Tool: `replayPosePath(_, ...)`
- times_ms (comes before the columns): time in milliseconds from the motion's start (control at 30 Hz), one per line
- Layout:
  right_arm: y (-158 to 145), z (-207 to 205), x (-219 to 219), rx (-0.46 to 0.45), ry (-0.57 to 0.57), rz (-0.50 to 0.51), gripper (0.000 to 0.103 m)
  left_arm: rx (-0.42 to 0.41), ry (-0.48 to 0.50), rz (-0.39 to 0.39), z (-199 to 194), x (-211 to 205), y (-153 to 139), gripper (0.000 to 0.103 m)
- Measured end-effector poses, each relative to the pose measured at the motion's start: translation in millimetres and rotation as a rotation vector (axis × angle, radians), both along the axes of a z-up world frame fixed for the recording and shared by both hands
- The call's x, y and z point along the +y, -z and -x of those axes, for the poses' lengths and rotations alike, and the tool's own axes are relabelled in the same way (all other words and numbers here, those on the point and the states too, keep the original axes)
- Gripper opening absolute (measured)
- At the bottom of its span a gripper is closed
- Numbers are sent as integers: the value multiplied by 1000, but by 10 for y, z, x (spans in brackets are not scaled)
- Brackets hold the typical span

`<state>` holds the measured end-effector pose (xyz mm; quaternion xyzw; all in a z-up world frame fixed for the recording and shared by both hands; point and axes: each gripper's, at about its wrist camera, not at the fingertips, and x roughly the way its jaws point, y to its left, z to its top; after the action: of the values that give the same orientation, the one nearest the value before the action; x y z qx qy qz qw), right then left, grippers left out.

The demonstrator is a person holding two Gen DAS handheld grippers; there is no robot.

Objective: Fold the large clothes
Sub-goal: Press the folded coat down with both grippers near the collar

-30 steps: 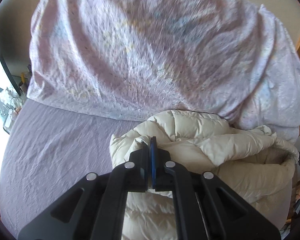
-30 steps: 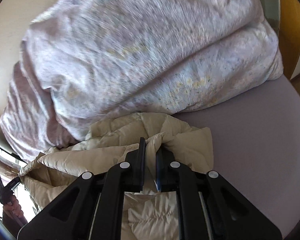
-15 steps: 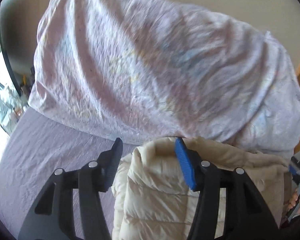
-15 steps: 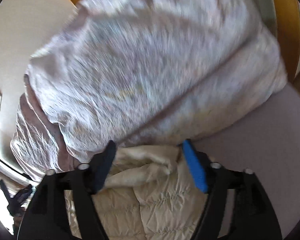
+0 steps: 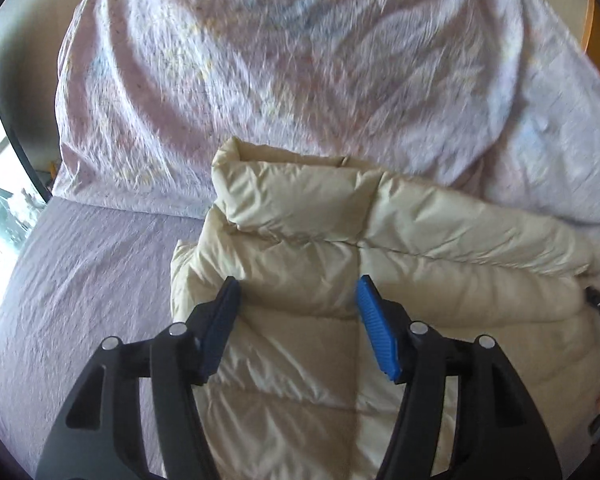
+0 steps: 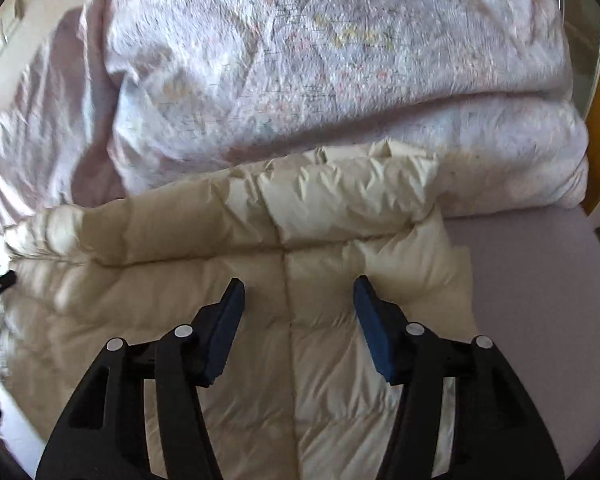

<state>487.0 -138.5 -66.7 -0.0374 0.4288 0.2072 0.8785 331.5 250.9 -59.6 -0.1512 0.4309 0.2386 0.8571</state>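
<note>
Both grippers had let go. One second earlier each was clamped on a bunched edge of the cream down jacket (image 5: 300,264); at this moment the left gripper (image 5: 296,320) and right gripper (image 6: 298,318) stood with jaws spread wide and nothing between them. The jacket lay flat on the lavender bed sheet (image 5: 80,280), directly ahead of and beneath both tools, its far folded edge resting against the floral duvet (image 5: 280,72) heaped beyond. A quilted seam ran between the right gripper's fingers. Judgement: one fold appears laid down and released. The padded layers look springy, so the fold may lift; the next grasp likely falls on a side edge.
</note>
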Motion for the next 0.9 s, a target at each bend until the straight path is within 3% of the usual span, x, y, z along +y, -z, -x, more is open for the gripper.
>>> replayPosePath(400,350,-203,132,-27,85,75,61,48,-30,-75,-236,118,362,74)
replayPosePath(600,465,-187,325,-71,84,110,66,28,-46,-61,-261,182,491,82)
replayPosePath(900,637,-321,636,-66,83,120,69,15,-67,-24,-317,302,657,91)
